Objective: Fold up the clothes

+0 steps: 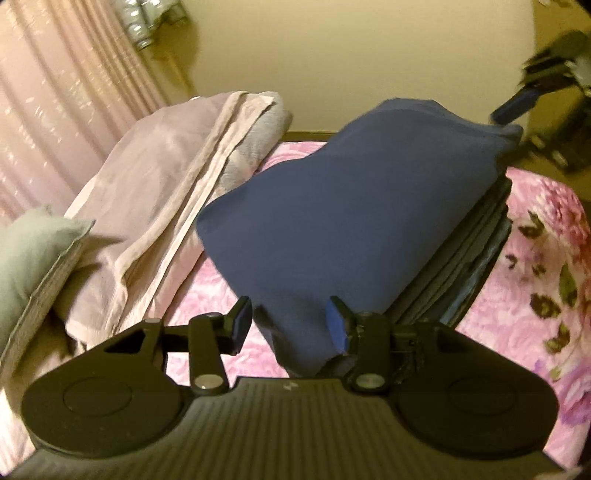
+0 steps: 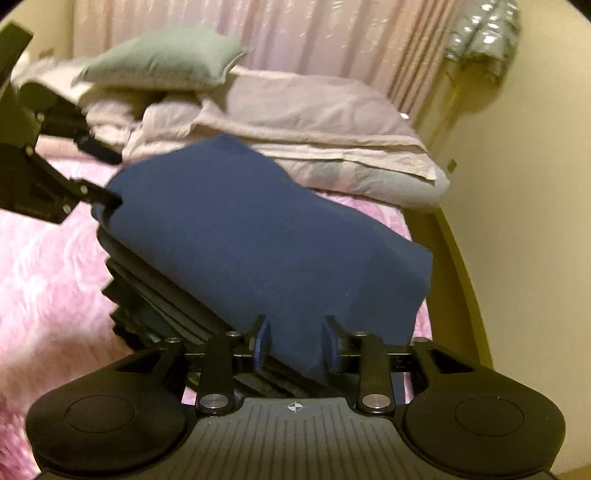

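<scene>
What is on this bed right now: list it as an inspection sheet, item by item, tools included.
Surface: bed with pink floral plush blanket.
Job's things: navy blue folded cloth lying on top of a stack of dark folded garments.
Clutter: pale lilac folded bedding behind; grey-green square pillow on it.
Grippers: left tool open, fingers either side of the navy cloth's near corner; right tool open around the opposite edge.
Cables: nothing seen.
Surroundings: pink pleated curtain, cream wall, silvery pipe in the corner.
</scene>
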Motion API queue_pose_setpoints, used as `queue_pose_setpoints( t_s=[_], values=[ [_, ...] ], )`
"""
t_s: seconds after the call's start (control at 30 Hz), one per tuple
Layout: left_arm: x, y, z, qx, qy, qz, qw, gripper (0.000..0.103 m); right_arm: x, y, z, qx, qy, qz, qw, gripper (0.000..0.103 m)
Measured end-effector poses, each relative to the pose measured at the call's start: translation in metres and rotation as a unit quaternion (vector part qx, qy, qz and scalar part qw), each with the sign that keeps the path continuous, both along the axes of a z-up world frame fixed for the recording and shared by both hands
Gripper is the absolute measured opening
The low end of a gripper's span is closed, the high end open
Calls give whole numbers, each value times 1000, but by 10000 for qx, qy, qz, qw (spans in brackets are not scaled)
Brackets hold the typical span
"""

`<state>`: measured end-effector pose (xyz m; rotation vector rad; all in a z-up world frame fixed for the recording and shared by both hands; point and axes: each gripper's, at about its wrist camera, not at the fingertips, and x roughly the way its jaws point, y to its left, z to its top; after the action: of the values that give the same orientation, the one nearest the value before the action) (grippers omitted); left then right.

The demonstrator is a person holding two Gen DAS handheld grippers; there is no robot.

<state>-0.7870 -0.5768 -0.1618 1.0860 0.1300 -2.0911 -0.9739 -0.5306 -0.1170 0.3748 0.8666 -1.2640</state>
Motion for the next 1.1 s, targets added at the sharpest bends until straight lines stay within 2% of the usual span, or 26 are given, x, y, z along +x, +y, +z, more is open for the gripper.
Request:
queue_pose_setpoints(
  t_s=[0.07, 0.17, 0.23, 0.33, 0.4, 0.5, 0.57, 0.83, 0.93, 1.0, 1.1],
  values=[
    [5, 6, 4, 137, 119, 211, 9996, 56, 0, 10, 5, -87, -184, -114, 9997, 82],
    [12, 14, 10, 342, 298, 527, 9976, 69, 5, 31, 7, 69, -356, -338, 9988, 82],
    [18, 26, 10, 530, 402, 711, 9953, 75, 8, 48, 7, 217, -503, -611, 9966, 82],
    [29, 49, 8, 861, 582, 949, 9900, 79, 16, 72, 11, 380, -731, -1022, 9913, 82],
    [38, 62, 10, 1115, 785, 1091, 9846, 88, 21, 88, 17, 427, -856, -1276, 9872, 83],
    [53, 82, 14, 1488, 1138, 1255, 9742, 89, 29, 112, 29, 358, -995, -1618, 9811, 86],
    [61, 96, 21, 1522, 1276, 1219, 9725, 89, 35, 127, 36, 293, -1073, -1808, 9772, 87],
    [86, 145, 46, 1294, 1470, 852, 9769, 90, 69, 189, 62, -11, -1228, -2447, 9618, 90],
    [96, 164, 56, 1208, 1543, 714, 9780, 90, 80, 208, 68, -56, -1367, -2699, 9531, 96],
    [103, 175, 62, 1178, 1633, 633, 9775, 90, 86, 218, 71, -35, -1430, -2752, 9507, 96],
    [111, 186, 70, 1149, 1818, 693, 9741, 90, 90, 224, 77, -57, -1387, -2686, 9532, 97]
  ],
)
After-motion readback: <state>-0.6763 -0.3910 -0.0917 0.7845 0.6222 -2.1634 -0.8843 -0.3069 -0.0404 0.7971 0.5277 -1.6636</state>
